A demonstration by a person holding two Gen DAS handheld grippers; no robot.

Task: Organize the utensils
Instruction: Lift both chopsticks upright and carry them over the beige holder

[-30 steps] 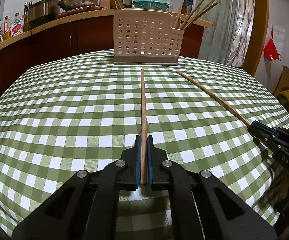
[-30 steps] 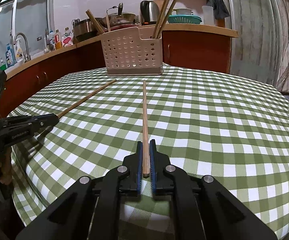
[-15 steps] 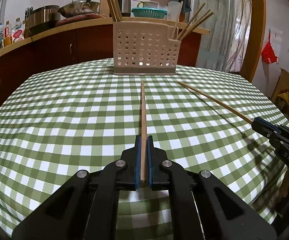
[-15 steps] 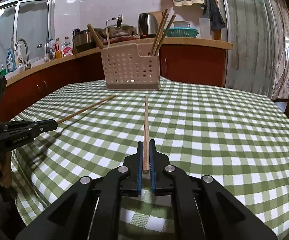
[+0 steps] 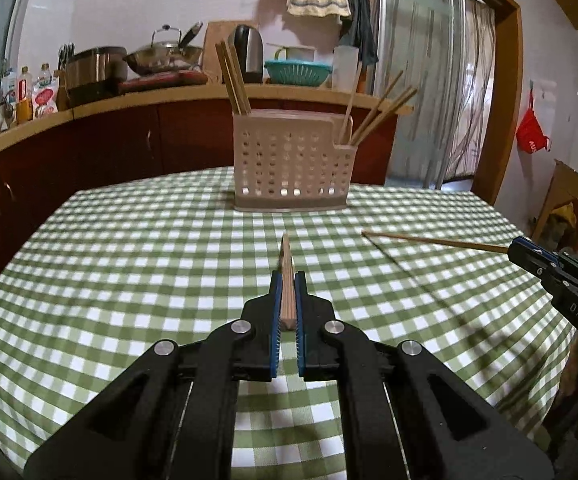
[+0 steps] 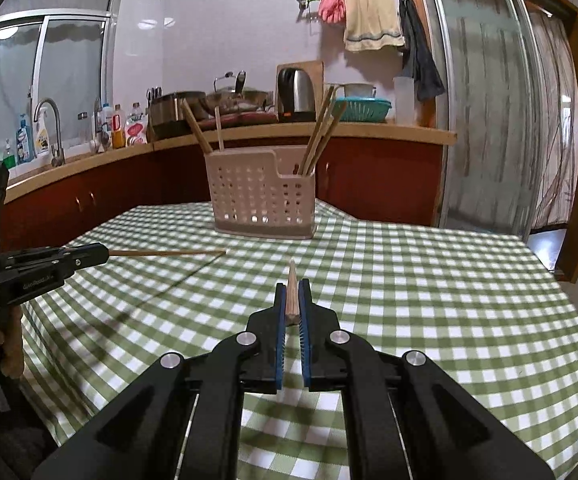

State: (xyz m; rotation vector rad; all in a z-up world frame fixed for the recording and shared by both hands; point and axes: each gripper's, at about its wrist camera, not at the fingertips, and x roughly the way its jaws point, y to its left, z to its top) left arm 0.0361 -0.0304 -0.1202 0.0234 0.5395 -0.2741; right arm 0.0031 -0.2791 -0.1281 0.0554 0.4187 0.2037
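Observation:
My left gripper (image 5: 287, 280) is shut on a wooden chopstick (image 5: 286, 268) and holds it level above the table, pointing at the beige perforated utensil holder (image 5: 293, 168). My right gripper (image 6: 293, 286) is shut on another chopstick (image 6: 292, 280), also lifted and pointing toward the holder (image 6: 263, 196). Each gripper shows in the other's view: the right one (image 5: 529, 254) with its chopstick (image 5: 433, 240) at the right edge, the left one (image 6: 93, 254) with its chopstick (image 6: 169, 253) at the left. The holder has several chopsticks standing in its two end compartments.
The holder stands at the far side of a round table with a green checked cloth (image 5: 129, 264). Behind it runs a kitchen counter (image 5: 129, 100) with pots, a kettle and bottles. A wooden chair (image 5: 569, 200) stands at the right, a sink tap (image 6: 49, 120) at the left.
Both grippers have lifted their chopsticks off the cloth and raised them toward level; the chopsticks now hover above the table with shadows below.

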